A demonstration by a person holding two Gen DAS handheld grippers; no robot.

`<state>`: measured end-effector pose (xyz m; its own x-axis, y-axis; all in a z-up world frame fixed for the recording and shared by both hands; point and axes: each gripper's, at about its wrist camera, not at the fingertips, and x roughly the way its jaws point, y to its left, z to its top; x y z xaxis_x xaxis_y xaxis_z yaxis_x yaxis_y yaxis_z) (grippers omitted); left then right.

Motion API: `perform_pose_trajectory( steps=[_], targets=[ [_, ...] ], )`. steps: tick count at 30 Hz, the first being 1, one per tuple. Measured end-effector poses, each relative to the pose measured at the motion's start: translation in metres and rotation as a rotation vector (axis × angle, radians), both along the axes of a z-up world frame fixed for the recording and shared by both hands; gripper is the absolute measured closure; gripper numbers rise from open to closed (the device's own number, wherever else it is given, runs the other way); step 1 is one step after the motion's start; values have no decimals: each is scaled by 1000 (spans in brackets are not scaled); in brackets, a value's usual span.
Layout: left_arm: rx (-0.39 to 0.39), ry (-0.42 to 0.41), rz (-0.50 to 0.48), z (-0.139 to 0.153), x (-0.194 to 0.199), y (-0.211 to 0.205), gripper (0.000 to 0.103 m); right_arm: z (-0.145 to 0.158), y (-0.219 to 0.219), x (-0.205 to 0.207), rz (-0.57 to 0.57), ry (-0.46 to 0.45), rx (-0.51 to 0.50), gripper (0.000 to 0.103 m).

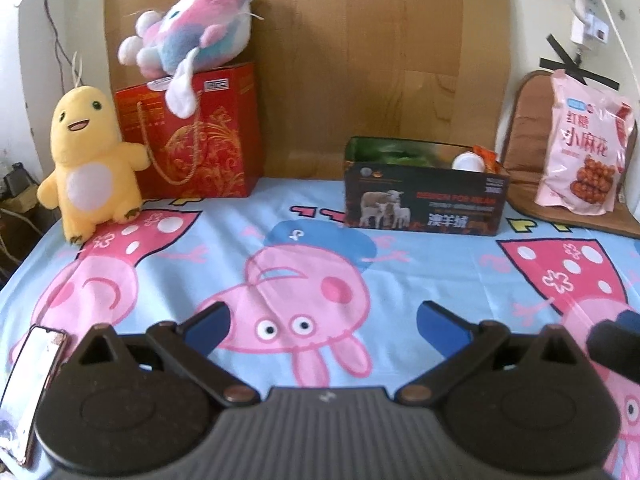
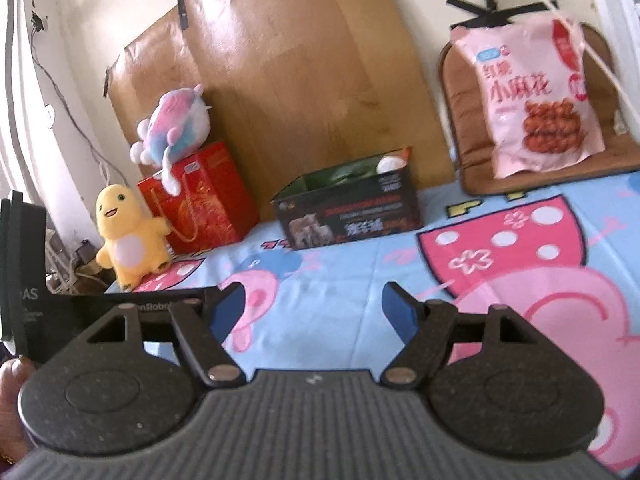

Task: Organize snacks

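A dark open cardboard box (image 1: 424, 204) with sheep pictures stands at the back of the cartoon sheet, with a white round item (image 1: 467, 161) and orange packets inside; it also shows in the right wrist view (image 2: 348, 212). A pink snack bag (image 1: 582, 148) leans on a brown cushion at the far right, seen too in the right wrist view (image 2: 532, 96). My left gripper (image 1: 322, 326) is open and empty, low over the sheet. My right gripper (image 2: 314, 308) is open and empty, well short of the box.
A red gift bag (image 1: 200, 136) with a pastel plush (image 1: 192, 28) on top and a yellow plush (image 1: 90, 164) stand at the back left. A phone (image 1: 30, 392) lies near left. A wooden board (image 1: 360, 60) backs the bed. The left gripper body (image 2: 24, 280) sits at the left.
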<state>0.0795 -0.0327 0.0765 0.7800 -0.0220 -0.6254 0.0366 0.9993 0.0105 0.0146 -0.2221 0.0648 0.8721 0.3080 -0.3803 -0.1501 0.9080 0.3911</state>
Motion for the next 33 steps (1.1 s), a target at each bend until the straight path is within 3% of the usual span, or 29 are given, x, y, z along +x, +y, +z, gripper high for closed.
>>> perform_pose_trajectory(
  steps=[14,33],
  targets=[
    [-20,24,-28,-5,3,-1,0,-2,1,-2,-28,7,-19,26],
    [43,-15,-42,-6,-2,-11,0,-6,-2,-4,-35,8,-13,26]
  ],
)
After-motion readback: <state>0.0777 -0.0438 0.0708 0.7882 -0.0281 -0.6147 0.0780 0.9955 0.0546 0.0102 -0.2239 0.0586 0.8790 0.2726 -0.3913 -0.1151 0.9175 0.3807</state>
